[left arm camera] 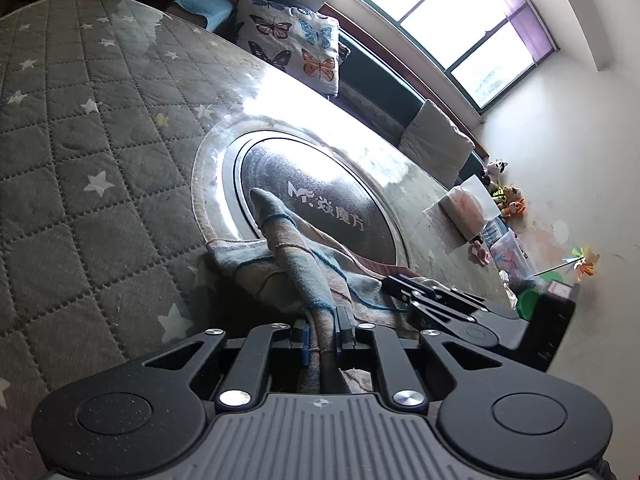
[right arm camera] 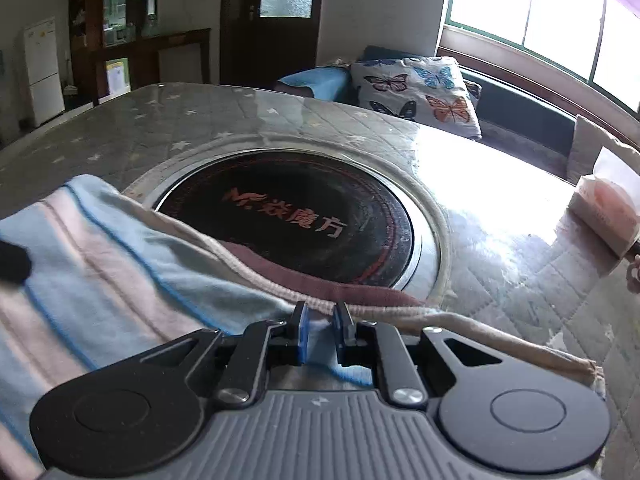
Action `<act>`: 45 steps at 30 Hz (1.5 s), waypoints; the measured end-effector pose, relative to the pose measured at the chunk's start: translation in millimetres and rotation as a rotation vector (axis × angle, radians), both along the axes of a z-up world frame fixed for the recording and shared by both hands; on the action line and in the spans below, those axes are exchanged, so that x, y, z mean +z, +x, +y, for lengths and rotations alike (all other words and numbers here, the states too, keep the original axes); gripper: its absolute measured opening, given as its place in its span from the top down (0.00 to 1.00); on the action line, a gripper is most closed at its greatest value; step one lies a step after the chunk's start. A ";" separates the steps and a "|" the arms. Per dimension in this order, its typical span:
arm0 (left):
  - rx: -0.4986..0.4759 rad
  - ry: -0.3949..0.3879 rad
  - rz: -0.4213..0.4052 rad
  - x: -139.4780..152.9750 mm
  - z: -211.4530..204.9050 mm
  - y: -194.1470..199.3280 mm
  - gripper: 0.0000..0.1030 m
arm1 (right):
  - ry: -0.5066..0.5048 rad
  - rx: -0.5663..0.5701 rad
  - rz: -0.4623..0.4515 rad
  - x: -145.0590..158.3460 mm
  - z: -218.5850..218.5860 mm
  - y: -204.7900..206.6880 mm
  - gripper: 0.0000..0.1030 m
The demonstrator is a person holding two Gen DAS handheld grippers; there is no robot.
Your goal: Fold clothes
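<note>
Cloth (right arm camera: 104, 248): striped, pale blue and pink with thin blue lines, a brown band along one edge. In the right wrist view it is lying across the lower left and centre of the frame, draping over the near rim of the round hob (right arm camera: 296, 220) set into the table (right arm camera: 500, 240). In the left wrist view I am seeing the same cloth (left arm camera: 296, 268) bunched into a raised ridge at lower centre, its tip reaching onto the hob (left arm camera: 320, 204).

Left gripper (left arm camera: 322, 334): I am holding it at bottom centre of its view, jaws nearly together, pads pinching a fold of the cloth that is running up between them.

Right gripper (right arm camera: 320, 334): bottom centre of its view, jaws drawn close, blue pads clamping the cloth's edge just inside the brown band. In the left wrist view the right gripper (left arm camera: 394, 286) is showing at lower right, its fingers lying on the cloth, close beside the left one.

Table is wearing a grey quilted cover with white stars under a glossy sheet; strong glare is washing out its right side. Hob face is carrying printed lettering.

Further out: tissue pack (right arm camera: 604, 216) at the table's right edge. Butterfly cushion (right arm camera: 420, 92) on a bench at upper centre right, window (right arm camera: 560, 12) above it. Door (right arm camera: 272, 16) and white fridge (right arm camera: 42, 68) at upper left.
</note>
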State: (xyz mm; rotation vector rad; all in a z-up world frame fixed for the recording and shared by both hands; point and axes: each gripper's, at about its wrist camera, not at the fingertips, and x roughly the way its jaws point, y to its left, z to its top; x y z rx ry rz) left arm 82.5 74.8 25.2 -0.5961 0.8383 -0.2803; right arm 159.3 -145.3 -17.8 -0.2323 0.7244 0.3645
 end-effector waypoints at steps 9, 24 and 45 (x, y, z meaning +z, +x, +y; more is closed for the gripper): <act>0.001 -0.003 -0.009 8.0 -2.4 5.2 0.89 | 0.006 0.002 0.019 8.1 -6.7 -14.9 0.86; 0.010 0.028 -0.018 41.5 -36.3 11.3 0.89 | 0.043 0.038 0.037 10.7 -19.9 -100.8 0.79; -0.172 0.217 0.005 73.2 -217.5 55.3 0.91 | 0.185 -0.081 0.023 28.0 -152.5 -139.3 0.65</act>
